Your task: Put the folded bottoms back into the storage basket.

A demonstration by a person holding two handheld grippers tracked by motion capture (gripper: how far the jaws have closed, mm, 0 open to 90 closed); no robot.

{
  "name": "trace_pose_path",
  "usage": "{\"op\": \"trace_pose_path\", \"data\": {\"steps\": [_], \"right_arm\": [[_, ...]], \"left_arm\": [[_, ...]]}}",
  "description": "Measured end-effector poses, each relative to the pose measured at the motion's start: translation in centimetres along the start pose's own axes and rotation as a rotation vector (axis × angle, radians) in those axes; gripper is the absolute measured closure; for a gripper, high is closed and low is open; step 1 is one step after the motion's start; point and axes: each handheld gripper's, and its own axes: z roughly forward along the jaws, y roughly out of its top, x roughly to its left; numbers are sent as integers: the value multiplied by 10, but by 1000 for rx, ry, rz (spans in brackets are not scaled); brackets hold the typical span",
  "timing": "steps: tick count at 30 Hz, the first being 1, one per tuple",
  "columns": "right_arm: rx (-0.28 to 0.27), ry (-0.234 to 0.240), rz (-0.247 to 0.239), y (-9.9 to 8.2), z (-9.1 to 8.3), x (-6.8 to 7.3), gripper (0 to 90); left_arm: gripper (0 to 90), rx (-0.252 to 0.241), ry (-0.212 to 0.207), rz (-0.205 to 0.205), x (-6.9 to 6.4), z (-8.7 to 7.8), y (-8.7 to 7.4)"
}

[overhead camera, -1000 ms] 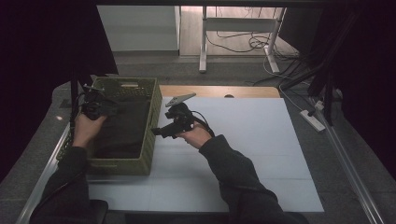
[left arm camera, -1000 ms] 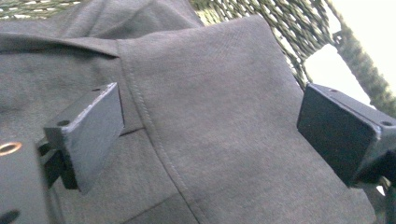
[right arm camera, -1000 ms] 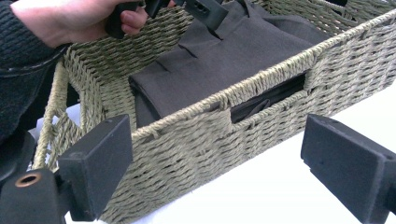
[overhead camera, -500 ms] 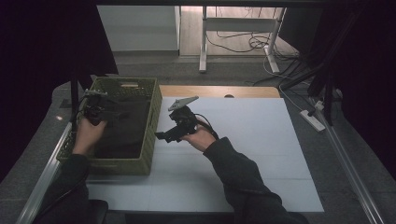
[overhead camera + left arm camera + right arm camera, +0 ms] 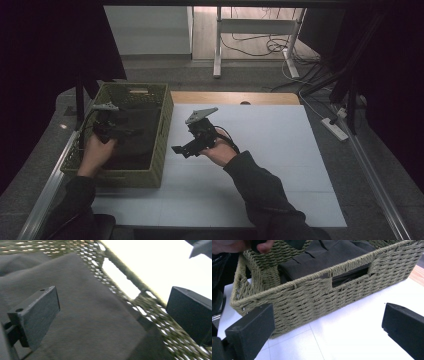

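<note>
High view, cloth: a dark grey folded fabric (image 5: 131, 135) lies inside the olive-green woven rectangular basket (image 5: 162, 131), which sits at the left edge of the white table mat (image 5: 280, 150).
Left gripper: the left gripper (image 5: 112, 127) hangs low over the cloth inside the basket, jaws wide apart with nothing between them.
Right gripper: the right gripper (image 5: 192, 145) is held above the mat just beside the basket's right wall, jaws also spread and empty, aimed at that wall.
Step in hand: my guess is the cloth is about to be lifted out.
Doing it well: I'd say the left jaws should drop onto a raised fold near the cloth's middle rather than the flat face, and stay off the mesh wall so no weave gets pinched. The right gripper could steady the rim if the basket starts to slide.
Left gripper view adds: the cloth's soft ripples lie right under the jaws, and the inner wall's handle slot (image 5: 120, 281) glows against the bright mat.
Right gripper view adds: the cloth is several stacked layers, their edges visible through the side handle cut-out (image 5: 350, 275), and a fingertip (image 5: 265, 246) shows past the far rim.
</note>
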Motion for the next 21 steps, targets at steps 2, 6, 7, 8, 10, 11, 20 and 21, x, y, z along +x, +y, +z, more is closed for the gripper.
{"op": "trace_pose_path", "data": {"steps": [2, 6, 7, 8, 10, 11, 20, 21], "right_arm": [[-4, -1, -6, -1, -2, 1, 0], [0, 0, -24, -5, -6, 3, 0], [0, 3, -25, -7, -6, 4, 0], [6, 2, -29, -8, -7, 4, 0], [11, -1, -38, -11, -9, 4, 0], [12, -4, -41, -13, -9, 4, 0], [0, -22, -28, -26, -19, -1, 0], [-3, -21, -26, -27, -20, -1, 0]], "left_arm": [[0, 5, 0, 7, -3, -1, -2], [0, -1, -15, -6, -8, -3, -6], [0, -4, -20, -6, -10, -4, -7], [0, -5, -25, -7, -12, -5, -7], [0, -11, -25, -5, -16, -8, -8], [0, -14, -27, -4, -18, -9, -9], [0, -5, -3, 29, -38, -20, -22], [0, -12, -5, 28, -39, -22, -24]]}}
